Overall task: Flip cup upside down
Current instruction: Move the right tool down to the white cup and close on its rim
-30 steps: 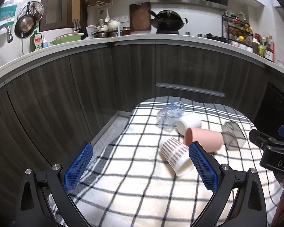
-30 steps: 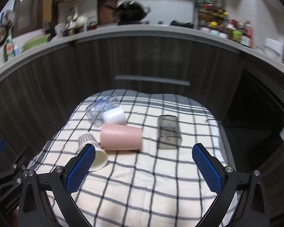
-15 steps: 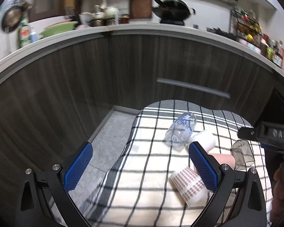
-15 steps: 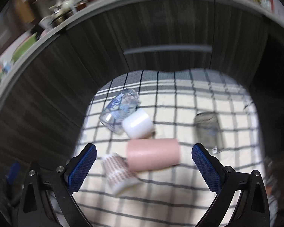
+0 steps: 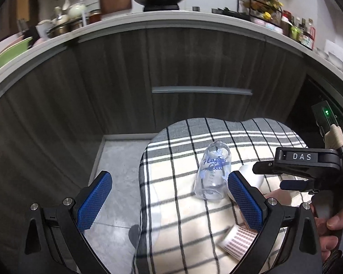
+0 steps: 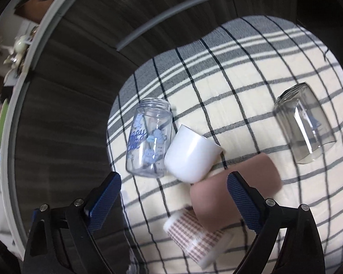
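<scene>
Both tools gaped wide, empty: left tool (image 5: pixel 169 202), right tool (image 6: pixel 173 199). Pink plastic cup (image 6: pixel 234 197) lay sideways mid-cloth; likely light, stiff, slippery; grip across body.

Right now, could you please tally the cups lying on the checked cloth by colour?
Clear with blue print: 1
White: 1
Pink: 1
Smoky grey: 1
White with red pattern: 1
Total: 5

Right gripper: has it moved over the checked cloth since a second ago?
Yes. The right gripper has come forward and down over the checked cloth, rolling sideways; the lying pink plastic cup now sits between its open fingers, formerly farther ahead.
</scene>
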A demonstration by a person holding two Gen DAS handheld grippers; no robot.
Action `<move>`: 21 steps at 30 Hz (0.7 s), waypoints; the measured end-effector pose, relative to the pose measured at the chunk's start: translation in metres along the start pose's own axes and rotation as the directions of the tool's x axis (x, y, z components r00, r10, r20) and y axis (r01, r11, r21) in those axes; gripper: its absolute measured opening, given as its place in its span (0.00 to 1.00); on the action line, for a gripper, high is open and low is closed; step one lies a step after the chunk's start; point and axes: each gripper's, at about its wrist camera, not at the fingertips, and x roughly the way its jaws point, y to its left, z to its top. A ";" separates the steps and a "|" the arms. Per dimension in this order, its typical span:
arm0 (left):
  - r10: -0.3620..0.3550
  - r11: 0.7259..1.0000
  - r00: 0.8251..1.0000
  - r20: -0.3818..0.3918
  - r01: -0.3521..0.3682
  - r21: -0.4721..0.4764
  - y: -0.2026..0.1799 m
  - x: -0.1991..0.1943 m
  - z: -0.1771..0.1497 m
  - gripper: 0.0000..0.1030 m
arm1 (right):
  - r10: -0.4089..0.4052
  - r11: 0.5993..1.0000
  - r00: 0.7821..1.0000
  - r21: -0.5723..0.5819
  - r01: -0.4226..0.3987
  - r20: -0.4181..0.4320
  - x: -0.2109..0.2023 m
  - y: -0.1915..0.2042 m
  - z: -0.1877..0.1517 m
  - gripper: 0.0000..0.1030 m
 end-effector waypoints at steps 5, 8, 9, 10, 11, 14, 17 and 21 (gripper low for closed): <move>-0.050 0.998 0.998 -0.031 0.051 0.036 0.008 0.032 0.008 1.00 | -0.029 0.997 0.999 0.065 0.030 -0.018 0.024 -0.001 0.007 0.85; -0.062 0.997 0.997 -0.040 0.064 0.041 0.012 0.049 0.011 1.00 | -0.071 0.992 0.997 0.100 0.073 -0.026 0.038 -0.002 0.011 0.84; -0.066 0.997 0.997 -0.043 0.068 0.039 0.014 0.054 0.012 1.00 | -0.083 0.991 0.996 0.107 0.085 -0.027 0.041 -0.003 0.012 0.84; -0.070 0.997 0.996 -0.045 0.072 0.036 0.015 0.058 0.013 1.00 | -0.094 0.989 0.995 0.112 0.097 -0.032 0.044 -0.003 0.014 0.84; -0.075 0.997 0.996 -0.047 0.076 0.030 0.017 0.061 0.013 1.00 | -0.107 0.986 0.994 0.121 0.111 -0.037 0.048 -0.003 0.017 0.84; -0.082 0.997 0.995 -0.052 0.083 0.009 0.024 0.073 0.014 1.00 | -0.133 0.980 0.990 0.143 0.139 -0.056 0.057 -0.006 0.022 0.83; -0.090 0.996 0.995 -0.054 0.089 -0.004 0.028 0.078 0.014 1.00 | -0.152 0.974 0.985 0.158 0.162 -0.076 0.067 -0.009 0.025 0.79; -0.093 0.996 0.994 -0.053 0.092 -0.011 0.031 0.083 0.011 1.00 | -0.169 0.970 0.981 0.159 0.182 -0.097 0.080 -0.012 0.026 0.75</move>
